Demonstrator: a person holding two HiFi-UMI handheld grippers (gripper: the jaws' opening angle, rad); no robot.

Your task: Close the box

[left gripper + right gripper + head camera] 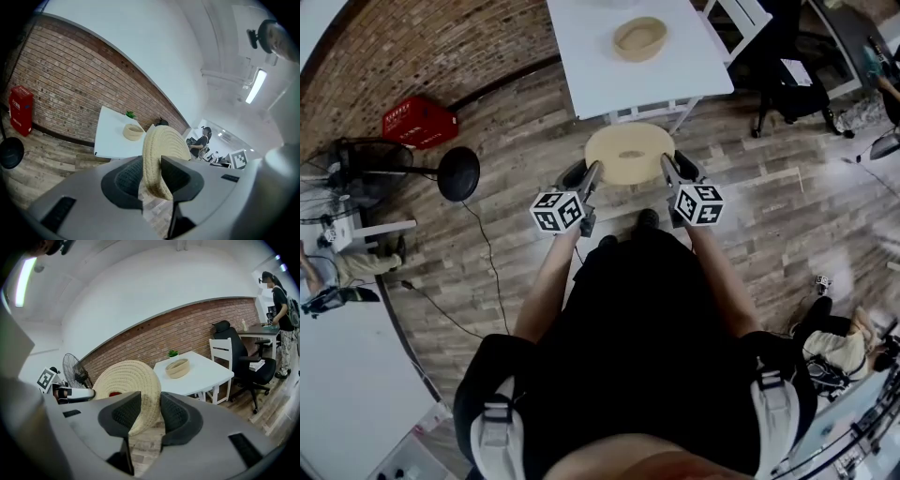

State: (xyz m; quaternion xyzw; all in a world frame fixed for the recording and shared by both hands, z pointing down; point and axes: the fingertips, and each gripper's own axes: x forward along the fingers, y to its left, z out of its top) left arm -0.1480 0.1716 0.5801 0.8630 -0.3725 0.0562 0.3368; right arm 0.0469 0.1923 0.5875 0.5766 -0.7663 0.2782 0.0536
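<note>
A round woven straw lid point(630, 153) hangs flat in the air in front of me, over the wooden floor. My left gripper point(588, 176) is shut on its left rim and my right gripper point(668, 169) on its right rim. In the left gripper view the lid's edge point(157, 159) is pressed between the dark pads. The right gripper view shows the lid point(127, 383) clamped the same way. The open woven box point(639, 38) sits on the white table point(600, 75) just beyond the lid; it also shows as the box point(133, 131) and the box point(177, 368).
A red crate point(419, 123) and a floor fan point(457, 173) stand at the left by the brick wall. A white chair point(220, 350) and a black office chair point(236, 357) sit right of the table. A person point(282, 310) stands at a far desk.
</note>
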